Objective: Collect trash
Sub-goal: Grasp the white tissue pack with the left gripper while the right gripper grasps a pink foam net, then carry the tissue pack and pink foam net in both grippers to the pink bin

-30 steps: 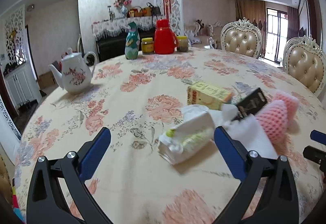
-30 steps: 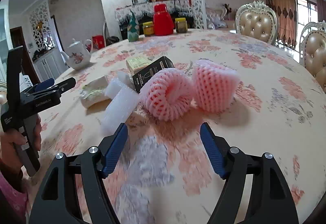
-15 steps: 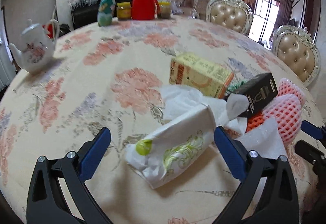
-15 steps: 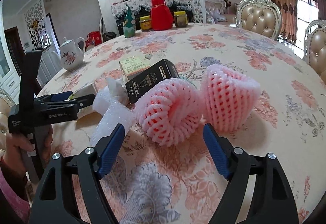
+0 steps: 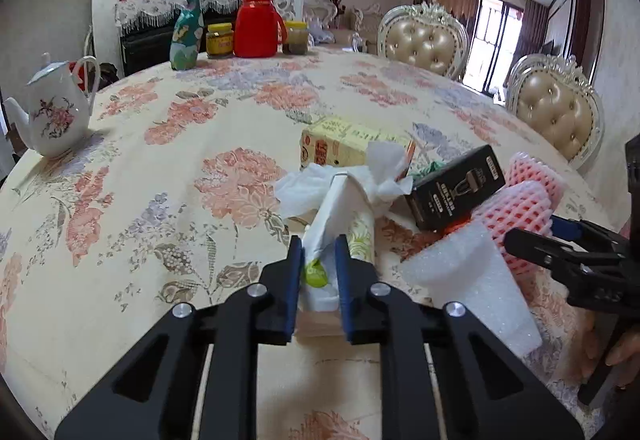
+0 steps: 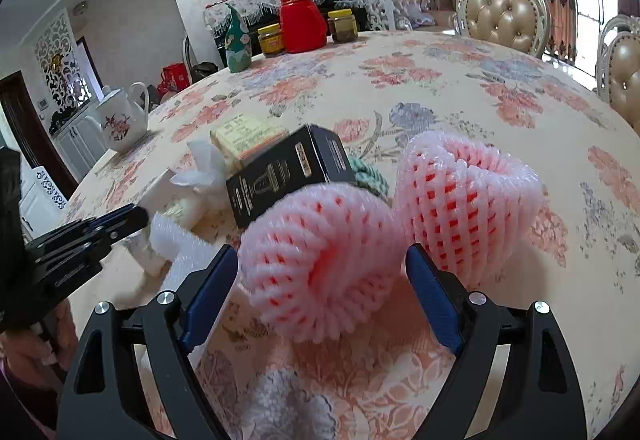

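Landmark for all entries: black carton [image 5: 456, 191], lying tilted in the trash pile on the floral surface [image 5: 160, 175].

- Far left of black carton, near surface edge: white teapot [image 5: 54, 111] with flower print, upright.
- Far behind and left of black carton: teal figurine bottle [image 5: 186, 33], yellow-lidded jar [image 5: 219, 40], red flask [image 5: 256, 21], second jar [image 5: 296, 37], in a row.
- Left of black carton, nearer the camera: tissue pack [image 5: 340, 224], white with green print, crumpled tissue spilling from its far end toward the carton.
- Left hand-held gripper [image 5: 316, 272]: blue pads pinched nearly together on the near end of the tissue pack; pack apparently raised at that end, though contact with the surface is hard to judge.
- Behind and left of black carton, touching the crumpled tissue: yellow carton [image 5: 344, 143], lying flat.
- Below black carton, just beside it: white foam sheet [image 5: 468, 280], lying flat.
- Right of black carton, touching it: pink foam net [image 6: 320, 264], with a second pink foam net [image 6: 468, 203] just beside it, farther right.
- Between black carton and the second net: green scrap [image 6: 370, 171], mostly hidden.
- Right hand-held gripper [image 6: 320, 292]: pads spread wide, one either side of the near pink foam net, nothing gripped.
- Far right, beyond surface: padded chairs [image 5: 556, 115].
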`<state>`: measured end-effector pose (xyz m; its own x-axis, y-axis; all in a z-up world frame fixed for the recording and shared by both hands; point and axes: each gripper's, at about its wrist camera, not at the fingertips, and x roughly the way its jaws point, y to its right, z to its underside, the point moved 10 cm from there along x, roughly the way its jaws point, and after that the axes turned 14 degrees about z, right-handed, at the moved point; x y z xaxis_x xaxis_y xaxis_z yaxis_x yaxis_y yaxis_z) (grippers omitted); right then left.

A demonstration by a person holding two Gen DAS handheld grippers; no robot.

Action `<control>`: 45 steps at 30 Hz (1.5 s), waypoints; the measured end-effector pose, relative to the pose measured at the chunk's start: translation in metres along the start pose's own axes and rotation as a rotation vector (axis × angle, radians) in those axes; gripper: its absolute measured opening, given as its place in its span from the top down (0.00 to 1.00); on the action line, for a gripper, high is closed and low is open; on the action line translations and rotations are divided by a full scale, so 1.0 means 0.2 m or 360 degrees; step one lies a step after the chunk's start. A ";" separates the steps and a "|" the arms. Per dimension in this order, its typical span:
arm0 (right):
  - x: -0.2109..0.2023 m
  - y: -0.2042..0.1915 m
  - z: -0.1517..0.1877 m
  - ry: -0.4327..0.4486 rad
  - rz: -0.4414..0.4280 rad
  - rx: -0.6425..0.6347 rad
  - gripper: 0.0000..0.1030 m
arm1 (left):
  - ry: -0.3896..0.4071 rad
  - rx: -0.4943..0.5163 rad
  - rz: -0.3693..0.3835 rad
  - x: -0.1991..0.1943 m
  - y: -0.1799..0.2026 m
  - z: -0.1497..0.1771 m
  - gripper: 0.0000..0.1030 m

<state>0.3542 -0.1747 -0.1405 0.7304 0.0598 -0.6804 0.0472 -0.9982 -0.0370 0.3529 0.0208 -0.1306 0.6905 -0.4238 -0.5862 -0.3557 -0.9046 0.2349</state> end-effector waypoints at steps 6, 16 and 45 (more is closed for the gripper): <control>0.06 -0.02 -0.04 -0.0011 0.0010 -0.0047 0.18 | 0.0089 0.0006 -0.0034 -0.08 0.00 -0.02 0.85; 0.03 0.01 -0.02 -0.0010 0.0009 -0.0013 0.52 | 0.0162 0.0048 -0.0086 -0.13 0.00 -0.04 0.85; -0.54 0.18 0.14 0.0264 -0.0022 0.0038 0.52 | 0.0425 0.0148 -0.0112 -0.55 0.40 0.05 0.86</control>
<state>0.2578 -0.2164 -0.0876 0.8323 0.0718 -0.5497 0.0433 -0.9970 -0.0646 0.2422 -0.0042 -0.0561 0.8525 -0.3684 -0.3710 -0.3488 -0.9293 0.1213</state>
